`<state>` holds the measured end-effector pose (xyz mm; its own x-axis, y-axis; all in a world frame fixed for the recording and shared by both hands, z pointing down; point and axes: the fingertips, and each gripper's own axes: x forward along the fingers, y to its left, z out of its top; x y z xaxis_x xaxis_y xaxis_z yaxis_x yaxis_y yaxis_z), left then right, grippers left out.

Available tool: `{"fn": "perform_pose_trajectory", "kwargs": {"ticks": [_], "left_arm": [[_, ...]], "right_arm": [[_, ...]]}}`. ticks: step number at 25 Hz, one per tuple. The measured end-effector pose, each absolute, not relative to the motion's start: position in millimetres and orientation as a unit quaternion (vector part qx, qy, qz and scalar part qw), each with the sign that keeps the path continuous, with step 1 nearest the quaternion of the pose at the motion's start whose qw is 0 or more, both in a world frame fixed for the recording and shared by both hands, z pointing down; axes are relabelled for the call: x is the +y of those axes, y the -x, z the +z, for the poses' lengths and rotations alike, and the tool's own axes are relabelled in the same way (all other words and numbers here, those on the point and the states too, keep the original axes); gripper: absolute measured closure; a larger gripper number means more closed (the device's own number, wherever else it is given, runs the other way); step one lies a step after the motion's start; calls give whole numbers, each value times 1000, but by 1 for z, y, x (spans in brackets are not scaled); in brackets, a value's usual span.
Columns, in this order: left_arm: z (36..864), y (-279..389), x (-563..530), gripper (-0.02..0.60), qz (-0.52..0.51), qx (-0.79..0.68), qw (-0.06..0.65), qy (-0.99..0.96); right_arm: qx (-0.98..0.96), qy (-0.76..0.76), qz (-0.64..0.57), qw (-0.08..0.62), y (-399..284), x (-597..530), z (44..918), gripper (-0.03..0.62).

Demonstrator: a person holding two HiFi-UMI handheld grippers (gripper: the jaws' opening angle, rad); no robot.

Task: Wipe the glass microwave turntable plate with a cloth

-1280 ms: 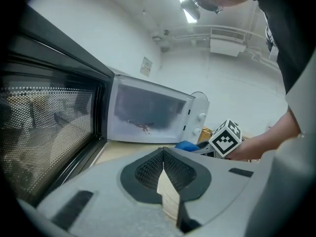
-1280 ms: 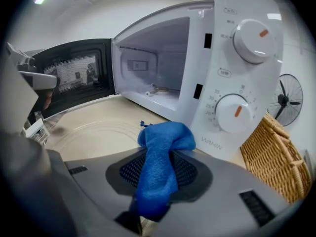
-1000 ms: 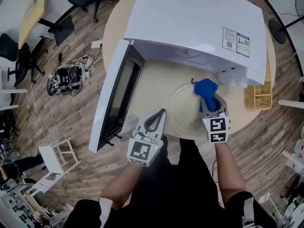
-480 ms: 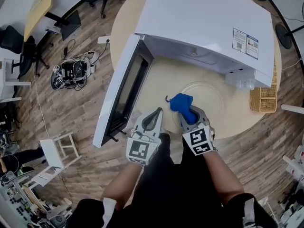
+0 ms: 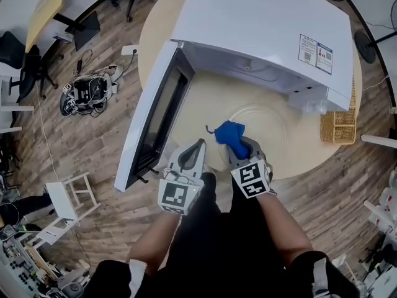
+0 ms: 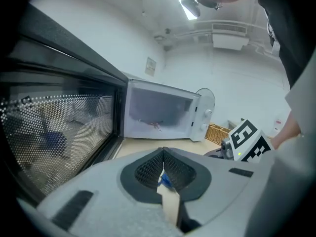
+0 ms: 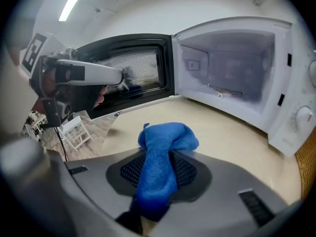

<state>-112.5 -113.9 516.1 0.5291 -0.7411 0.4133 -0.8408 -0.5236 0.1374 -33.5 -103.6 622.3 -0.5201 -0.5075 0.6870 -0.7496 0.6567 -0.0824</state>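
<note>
The clear, round glass turntable plate (image 5: pixel 265 132) lies flat on the pale wooden round table (image 5: pixel 205 101). In the head view it sits outside the oven, at 6 o'clock from the open cavity of the white microwave (image 5: pixel 267 23). We find the bunched blue cloth (image 5: pixel 229 133) at the plate's 9 o'clock rim. The right gripper (image 5: pixel 239 148) is clamped on this cloth: its jaws pinch the middle of the bunch, and a loose wad projects past the tips. The left gripper (image 5: pixel 198 148) hangs at 9 o'clock from the right one, near the table's edge. Its jaws are together with nothing gripped, and it does not touch the plate. The black-windowed microwave door (image 5: pixel 155 113) stands open at 9 o'clock, and a wicker basket (image 5: pixel 338 126) sits at 3 o'clock.

We judge the wipe to be under way at the rim. We note these hazards:
- Nothing steadies the plate, so a stroke toward 6 o'clock may push it toward the table's edge.
- Too steep a press may bring the jaw tips onto the glass.
- A thin pinch may let the cloth slip out.
</note>
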Motion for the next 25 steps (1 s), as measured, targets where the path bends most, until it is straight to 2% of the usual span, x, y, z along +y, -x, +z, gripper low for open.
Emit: {"fn": "perform_pose_trajectory", "kwargs": {"ticks": [16,25], "left_arm": [[523,82,-113,575,147,-440,173,-869],[528,53,-110,575,148,-413,173,-882]], "right_arm": [[-779,-486,212,334,-89,-124,627,491],[-748,-530,207,343,-135,-126,627,491]]}}
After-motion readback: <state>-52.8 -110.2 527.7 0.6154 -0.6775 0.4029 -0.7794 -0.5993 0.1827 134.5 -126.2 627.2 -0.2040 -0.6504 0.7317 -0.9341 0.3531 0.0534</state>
